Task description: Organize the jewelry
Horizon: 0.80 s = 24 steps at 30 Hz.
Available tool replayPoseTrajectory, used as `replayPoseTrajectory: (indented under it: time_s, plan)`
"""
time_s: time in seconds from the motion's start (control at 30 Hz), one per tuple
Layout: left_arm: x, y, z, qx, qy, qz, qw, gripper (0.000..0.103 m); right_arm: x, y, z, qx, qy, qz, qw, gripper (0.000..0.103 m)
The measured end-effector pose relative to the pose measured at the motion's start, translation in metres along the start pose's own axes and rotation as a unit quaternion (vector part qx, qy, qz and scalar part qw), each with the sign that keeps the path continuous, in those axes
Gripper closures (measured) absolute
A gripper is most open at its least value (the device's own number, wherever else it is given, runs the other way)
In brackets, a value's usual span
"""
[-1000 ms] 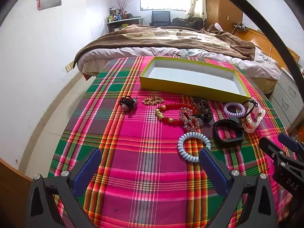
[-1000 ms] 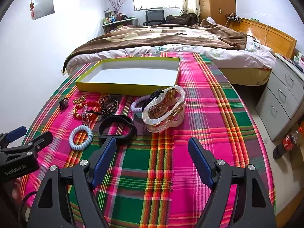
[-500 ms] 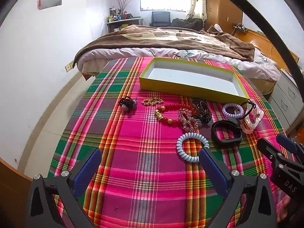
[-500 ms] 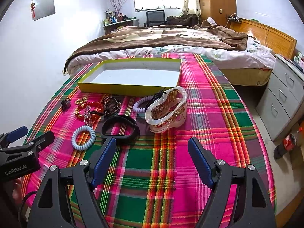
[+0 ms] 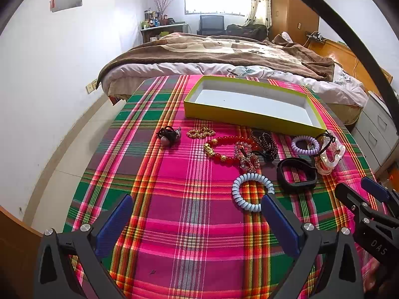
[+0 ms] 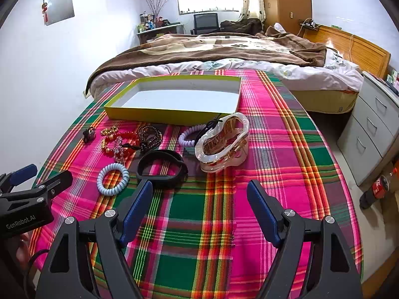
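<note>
A yellow tray point(image 5: 249, 120) point(image 6: 172, 117) with a white inside lies empty at the far side of the plaid cloth. In front of it sit a pale blue coil band point(image 5: 251, 194) point(image 6: 112, 178), a black band point(image 5: 296, 174) point(image 6: 162, 168), a red bead bracelet point(image 5: 224, 147) point(image 6: 119, 140), a gold chain point(image 5: 200, 132), a purple coil band point(image 5: 304, 145) and a large pearly hair claw point(image 6: 222, 143) point(image 5: 330, 154). My left gripper point(image 5: 197, 218) is open over bare cloth beside the blue coil. My right gripper point(image 6: 199, 205) is open just short of the hair claw.
The round table point(image 6: 286, 164) drops off at the left and right edges. A bed point(image 6: 224, 54) stands behind it, grey drawers point(image 6: 374, 129) at the right, and a cola bottle point(image 6: 379, 186) lies on the floor. A black hair tie with a bead point(image 5: 168, 135) lies at the left.
Both grippers have drifted slightly forward toward the jewelry; the hair claw sits a little closer in the right wrist view. Nothing was picked up.
</note>
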<state>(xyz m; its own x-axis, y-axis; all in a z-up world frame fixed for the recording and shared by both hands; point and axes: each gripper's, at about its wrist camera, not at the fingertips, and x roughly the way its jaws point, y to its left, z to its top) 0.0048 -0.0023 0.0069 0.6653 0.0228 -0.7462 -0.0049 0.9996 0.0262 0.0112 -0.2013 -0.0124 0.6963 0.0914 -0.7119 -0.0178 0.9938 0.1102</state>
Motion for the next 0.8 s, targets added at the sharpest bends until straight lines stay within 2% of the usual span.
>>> replayPoseTrajectory:
  time_s: [0.8]
  plan:
    - [-0.0002,0.0036,-0.0009,-0.005,0.0,-0.001,1.0,0.0,-0.0015,-0.0002,-0.0001,0.0,0.001,0.002,1.0,0.025]
